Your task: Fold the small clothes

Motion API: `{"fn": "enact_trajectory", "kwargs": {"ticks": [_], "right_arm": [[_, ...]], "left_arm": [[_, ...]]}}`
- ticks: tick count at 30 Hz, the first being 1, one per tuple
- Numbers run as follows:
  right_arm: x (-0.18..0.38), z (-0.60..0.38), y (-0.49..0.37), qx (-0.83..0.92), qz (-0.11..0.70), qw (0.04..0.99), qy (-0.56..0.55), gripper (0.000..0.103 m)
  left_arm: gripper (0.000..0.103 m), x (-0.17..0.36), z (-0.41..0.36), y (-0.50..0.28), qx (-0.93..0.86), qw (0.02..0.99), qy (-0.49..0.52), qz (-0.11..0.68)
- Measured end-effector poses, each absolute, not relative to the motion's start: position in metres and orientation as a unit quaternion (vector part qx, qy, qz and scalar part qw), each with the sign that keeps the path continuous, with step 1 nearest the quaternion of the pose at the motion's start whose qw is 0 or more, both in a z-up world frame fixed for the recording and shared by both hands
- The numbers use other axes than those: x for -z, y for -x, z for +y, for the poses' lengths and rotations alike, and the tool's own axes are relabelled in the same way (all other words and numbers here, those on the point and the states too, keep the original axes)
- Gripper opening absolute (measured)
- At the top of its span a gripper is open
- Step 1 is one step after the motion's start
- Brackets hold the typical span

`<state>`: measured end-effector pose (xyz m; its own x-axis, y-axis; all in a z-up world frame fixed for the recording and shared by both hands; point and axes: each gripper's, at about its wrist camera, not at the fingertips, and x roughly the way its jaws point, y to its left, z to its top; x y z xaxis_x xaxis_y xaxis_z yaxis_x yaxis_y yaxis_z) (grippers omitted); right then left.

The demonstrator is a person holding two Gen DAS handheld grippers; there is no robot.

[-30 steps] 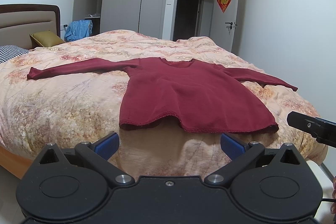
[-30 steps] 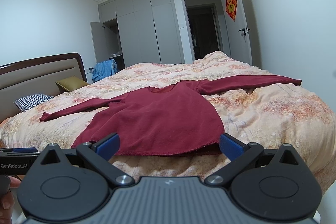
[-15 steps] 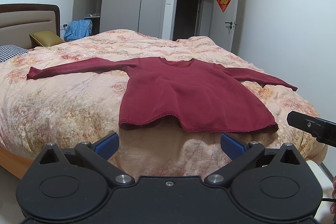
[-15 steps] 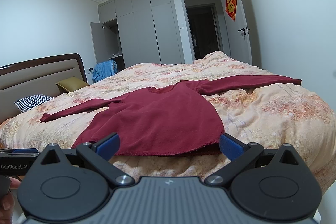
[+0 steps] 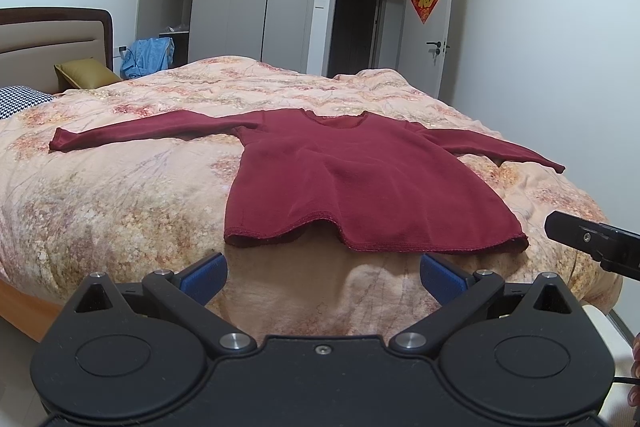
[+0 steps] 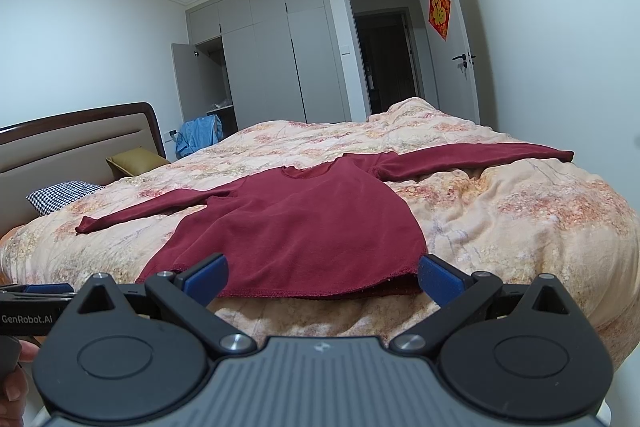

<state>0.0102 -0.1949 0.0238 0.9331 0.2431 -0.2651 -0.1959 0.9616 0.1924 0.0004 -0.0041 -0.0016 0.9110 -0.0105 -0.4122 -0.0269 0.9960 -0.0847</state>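
Observation:
A dark red long-sleeved top (image 5: 360,183) lies flat on the bed, both sleeves spread out to the sides, hem toward me. It also shows in the right wrist view (image 6: 304,227). My left gripper (image 5: 323,277) is open and empty, held just short of the hem at the bed's near edge. My right gripper (image 6: 322,277) is open and empty, close to the hem's right part. The right gripper's body shows at the right edge of the left wrist view (image 5: 592,239).
The bed has a peach floral quilt (image 5: 120,211). A headboard (image 5: 48,43), a gold cushion (image 5: 86,75) and a checked pillow (image 5: 20,99) lie at the far left. Grey wardrobes (image 5: 248,7), a blue garment (image 5: 148,57) and an open doorway (image 5: 360,23) stand behind.

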Motion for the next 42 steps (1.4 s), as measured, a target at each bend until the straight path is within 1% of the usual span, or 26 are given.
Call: {"fn": "enact_trajectory", "kwargs": {"ticks": [12,17,21,27,36,42], "right_arm": [[-0.024,-0.195,-0.012,-0.112,0.147,0.979,-0.083,0.103],[-0.035,-0.2,-0.029,-0.114,0.151,0.98,-0.068,0.103],[-0.045,-0.21,-0.059,-0.103,0.142,0.982,-0.065,0.103],[-0.051,-0.225,-0.106,-0.092,0.148,0.982,-0.079,0.103],[-0.027,-0.261,-0.178,-0.1,0.203,0.967,-0.12,0.103],[-0.013,-0.299,-0.218,-0.064,0.214,0.96,-0.168,0.103]], "left_arm": [[0.102,-0.003,-0.004,-0.002,-0.012,0.976,0.046,0.213],[0.102,-0.013,0.003,-0.021,-0.028,0.973,0.033,0.228],[0.102,-0.019,0.007,-0.049,-0.044,0.969,0.016,0.244],[0.102,-0.031,0.006,-0.097,-0.062,0.967,0.0,0.246],[0.102,-0.041,-0.005,-0.183,-0.069,0.963,-0.023,0.258],[0.102,-0.04,-0.014,-0.236,-0.071,0.961,-0.028,0.267]]}}
